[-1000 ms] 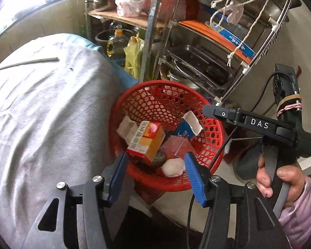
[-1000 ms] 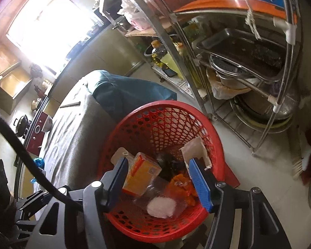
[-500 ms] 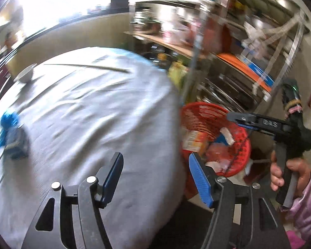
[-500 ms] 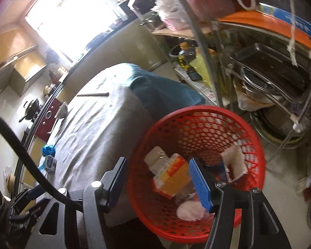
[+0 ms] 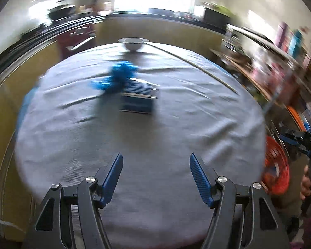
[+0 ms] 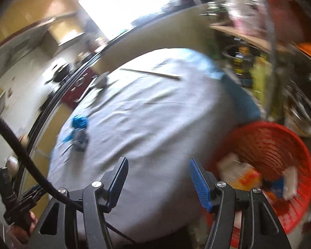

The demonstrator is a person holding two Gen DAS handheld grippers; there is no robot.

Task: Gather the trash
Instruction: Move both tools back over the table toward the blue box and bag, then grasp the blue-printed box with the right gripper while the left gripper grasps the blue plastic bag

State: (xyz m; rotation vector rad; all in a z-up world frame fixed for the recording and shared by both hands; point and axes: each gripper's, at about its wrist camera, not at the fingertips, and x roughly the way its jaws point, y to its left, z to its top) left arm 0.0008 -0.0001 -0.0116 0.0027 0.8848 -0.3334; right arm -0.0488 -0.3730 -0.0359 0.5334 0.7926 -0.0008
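My left gripper point(image 5: 156, 173) is open and empty over the near part of a round table with a grey cloth point(image 5: 176, 128). A crumpled blue wrapper point(image 5: 119, 77) and a dark blue box point(image 5: 140, 98) lie beside each other on the cloth, far ahead of it. My right gripper point(image 6: 157, 177) is open and empty near the table's edge. A red mesh basket point(image 6: 280, 143) with boxes and wrappers in it stands just right of it. The blue wrapper point(image 6: 79, 122) and the box point(image 6: 80, 140) also show in the right wrist view, far left. Both views are blurred.
A white bowl point(image 5: 132, 43) and a thin stick point(image 5: 192, 64) lie at the table's far side. A metal rack point(image 6: 280, 51) of pots and bottles stands right of the table, behind the basket. The basket point(image 5: 276, 166) shows at the right edge of the left wrist view.
Both grippers have swung left from above the basket toward the table. The blue wrapper and box have come to the middle of the left wrist view.
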